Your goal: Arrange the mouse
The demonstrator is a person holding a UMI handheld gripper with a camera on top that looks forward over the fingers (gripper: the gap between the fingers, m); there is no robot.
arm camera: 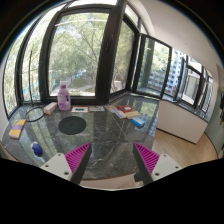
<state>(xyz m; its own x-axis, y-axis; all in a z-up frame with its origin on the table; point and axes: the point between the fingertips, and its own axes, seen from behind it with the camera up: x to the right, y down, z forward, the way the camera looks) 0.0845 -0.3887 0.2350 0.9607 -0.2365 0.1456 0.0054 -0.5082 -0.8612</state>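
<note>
My gripper (112, 168) is open and empty, with its magenta pads (78, 157) spread wide above the near edge of a dark marbled table (110, 135). A round black mouse pad (72, 124) lies on the table beyond the left finger. A small blue object (38, 149), possibly the mouse, lies near the table's left front edge, to the left of the left finger. I cannot tell for sure that it is the mouse.
A pink bottle (64, 97) and a white box (50, 106) stand at the table's far left. A yellow item (18, 126) lies at the left edge. Small items (131, 118) lie at the far right. Large windows (90, 50) stand behind; a white cabinet (180, 118) is at right.
</note>
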